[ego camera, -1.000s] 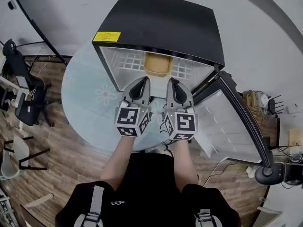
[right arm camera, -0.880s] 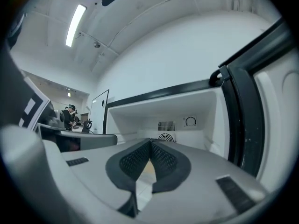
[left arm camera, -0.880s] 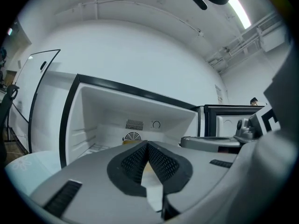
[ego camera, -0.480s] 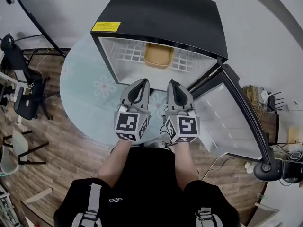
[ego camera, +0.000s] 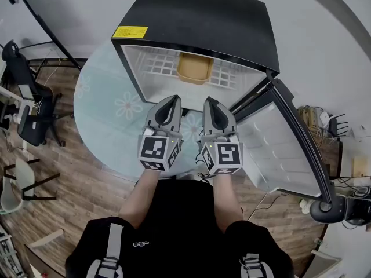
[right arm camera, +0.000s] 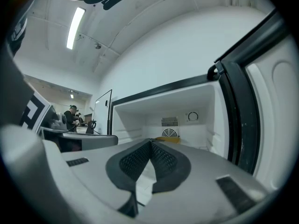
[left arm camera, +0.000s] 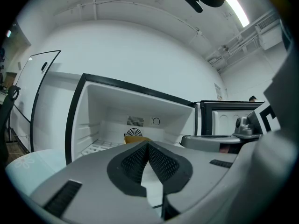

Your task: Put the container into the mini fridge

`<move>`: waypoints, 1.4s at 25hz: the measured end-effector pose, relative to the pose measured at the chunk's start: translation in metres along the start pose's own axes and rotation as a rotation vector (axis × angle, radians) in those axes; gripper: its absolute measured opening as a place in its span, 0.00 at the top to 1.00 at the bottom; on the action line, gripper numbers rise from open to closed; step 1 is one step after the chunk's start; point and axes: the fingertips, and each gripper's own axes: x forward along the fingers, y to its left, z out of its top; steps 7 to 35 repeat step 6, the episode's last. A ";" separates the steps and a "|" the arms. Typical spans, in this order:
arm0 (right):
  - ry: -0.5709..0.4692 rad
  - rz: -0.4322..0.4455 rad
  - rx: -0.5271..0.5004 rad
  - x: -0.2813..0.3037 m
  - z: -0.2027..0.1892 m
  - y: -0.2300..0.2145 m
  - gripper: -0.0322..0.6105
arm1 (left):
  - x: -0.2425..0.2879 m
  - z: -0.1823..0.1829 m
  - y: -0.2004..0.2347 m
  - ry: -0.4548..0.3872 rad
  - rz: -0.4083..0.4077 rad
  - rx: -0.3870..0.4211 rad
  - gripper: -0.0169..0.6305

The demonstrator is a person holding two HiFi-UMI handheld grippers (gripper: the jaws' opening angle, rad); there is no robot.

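The black mini fridge [ego camera: 197, 22] stands on the round glass table with its door [ego camera: 290, 149] swung open to the right. A tan container [ego camera: 193, 68] sits inside on the white wire shelf, toward the back; only its edge [left arm camera: 135, 139] [right arm camera: 170, 140] shows past the jaws in both gripper views. My left gripper [ego camera: 173, 99] and right gripper [ego camera: 207, 101] hover side by side just outside the fridge opening, both pointing in. Each one is shut with nothing between its jaws.
The glass table [ego camera: 110, 120] with flower print extends left of the fridge. Chairs [ego camera: 26, 109] stand on the wood floor at the left. Cables and a boxy clutter [ego camera: 319, 126] lie at the right, behind the open door.
Both grippers have drawn back a little from the fridge opening, and the view has shifted so the fridge sits slightly higher. The container stays on the shelf.
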 end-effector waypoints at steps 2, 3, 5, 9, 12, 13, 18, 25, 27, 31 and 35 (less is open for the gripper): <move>-0.003 0.004 0.001 0.000 0.000 0.001 0.95 | 0.000 0.000 0.001 -0.001 0.005 0.006 0.97; -0.004 0.005 0.001 0.000 0.001 0.001 0.94 | 0.000 0.000 0.002 -0.001 0.006 0.007 0.97; -0.006 0.007 -0.002 0.000 0.001 0.000 0.94 | 0.001 -0.001 0.003 0.000 0.009 0.004 0.97; -0.007 0.007 -0.003 0.000 0.001 0.000 0.94 | 0.001 -0.001 0.003 0.000 0.011 0.001 0.97; -0.007 0.007 -0.003 0.000 0.001 0.000 0.94 | 0.001 -0.001 0.003 0.000 0.011 0.001 0.97; -0.007 0.007 -0.003 0.000 0.001 0.000 0.94 | 0.001 -0.001 0.003 0.000 0.011 0.001 0.97; -0.007 0.007 -0.003 0.000 0.001 0.000 0.94 | 0.001 -0.001 0.003 0.000 0.011 0.001 0.97; -0.007 0.007 -0.003 0.000 0.001 0.000 0.94 | 0.001 -0.001 0.003 0.000 0.011 0.001 0.97; -0.007 0.007 -0.003 0.000 0.001 0.000 0.94 | 0.001 -0.001 0.003 0.000 0.011 0.001 0.97; -0.007 0.007 -0.003 0.000 0.001 0.000 0.94 | 0.001 -0.001 0.003 0.000 0.011 0.001 0.97; -0.007 0.007 -0.003 0.000 0.001 0.000 0.94 | 0.001 -0.001 0.003 0.000 0.011 0.001 0.97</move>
